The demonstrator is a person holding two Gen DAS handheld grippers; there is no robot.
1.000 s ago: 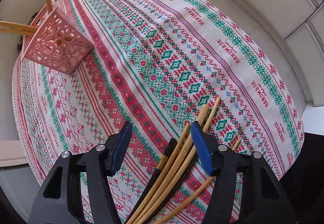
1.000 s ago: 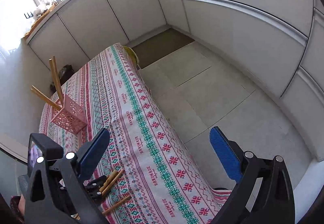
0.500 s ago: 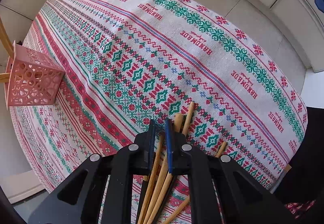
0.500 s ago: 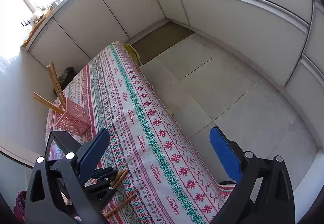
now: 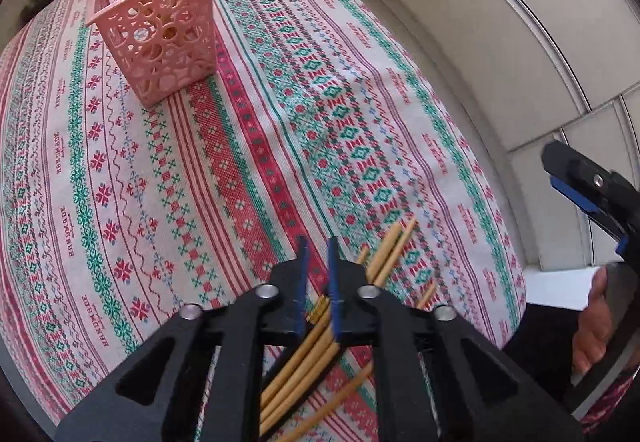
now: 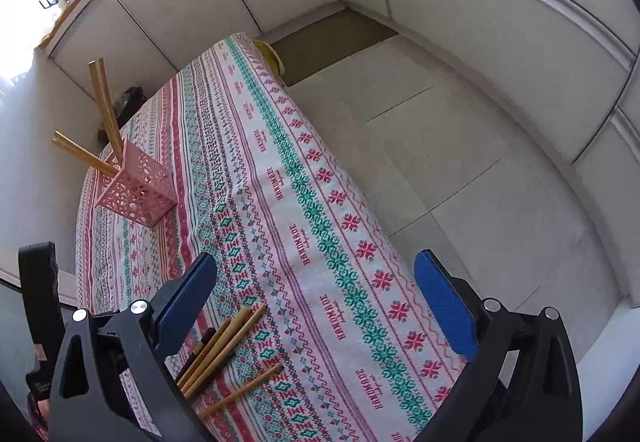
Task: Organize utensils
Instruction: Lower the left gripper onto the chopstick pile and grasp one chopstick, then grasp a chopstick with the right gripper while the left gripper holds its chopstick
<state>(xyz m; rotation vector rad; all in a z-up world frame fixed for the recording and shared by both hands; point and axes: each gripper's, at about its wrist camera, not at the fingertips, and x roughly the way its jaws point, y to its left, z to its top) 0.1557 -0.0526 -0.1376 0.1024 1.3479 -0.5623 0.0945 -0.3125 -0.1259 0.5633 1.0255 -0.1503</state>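
While my left gripper [image 5: 317, 274] hangs over the patterned tablecloth [image 5: 248, 146], its blue pads stand a narrow gap apart; they have just been parting again after a full close, and nothing sits between them. The loose chopsticks [image 5: 308, 354] lie flat on the cloth below and behind those tips, none of them pinched (one dark stick lies among the pale bamboo ones). Far ahead and to the left stands the pink perforated holder [image 5: 160, 26], upright, with several chopsticks already leaning out of it.

My right gripper [image 6: 316, 306] has its jaws spread wide and empty above the table's near edge. From there the same chopsticks [image 6: 218, 348] lie just beside my left-hand pad, the holder [image 6: 138, 188] well beyond them.
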